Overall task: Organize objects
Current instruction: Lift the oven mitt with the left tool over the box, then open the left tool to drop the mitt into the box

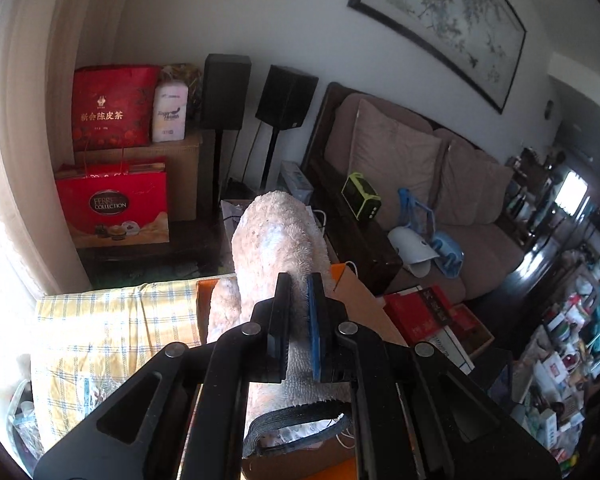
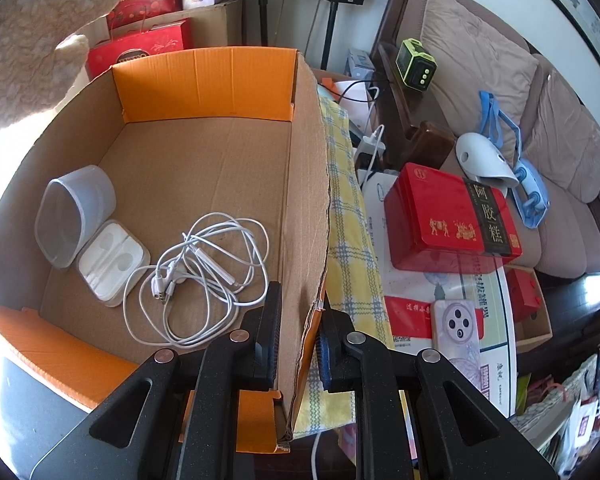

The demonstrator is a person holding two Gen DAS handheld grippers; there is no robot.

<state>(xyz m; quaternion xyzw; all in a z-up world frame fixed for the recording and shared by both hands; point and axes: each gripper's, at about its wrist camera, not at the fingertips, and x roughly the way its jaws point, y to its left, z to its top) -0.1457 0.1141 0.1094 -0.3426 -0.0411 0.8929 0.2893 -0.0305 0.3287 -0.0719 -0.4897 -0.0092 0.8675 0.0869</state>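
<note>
I am looking into a cluttered living room: a brown sofa (image 1: pixel 440 184) with two cushions along the far right wall, a framed ink painting (image 1: pixel 444 20) above it, and two black speakers (image 1: pixel 256 94) on stands in the far corner. To the far left stand two red gift boxes (image 1: pixel 114 152), one above the other.

My left tongs (image 1: pixel 298 312) are closed tight on a fluffy pale pink towel-like item (image 1: pixel 276 240), held up in the air above the box; a black elastic band edges its near end. In the right view only a blurred corner of it shows at top left.

My right tongs (image 2: pixel 298 344) are closed on the right wall of an open cardboard box (image 2: pixel 304 184) with orange flaps, one finger inside, one outside. The box sits on a yellow checked cloth (image 2: pixel 348 216); what lies under the cloth is hidden.

Inside the box I count three things: one clear plastic container (image 2: pixel 74 212) on its side at the left, one white earphone case (image 2: pixel 114 268) touching it, and one tangled white earphone cable (image 2: pixel 204 276) near the middle.

Right of the box lie one red tin (image 2: pixel 448 220) with gold figures and one pale phone (image 2: pixel 456 336), camera side up. The far right shelves are too crowded to make out
</note>
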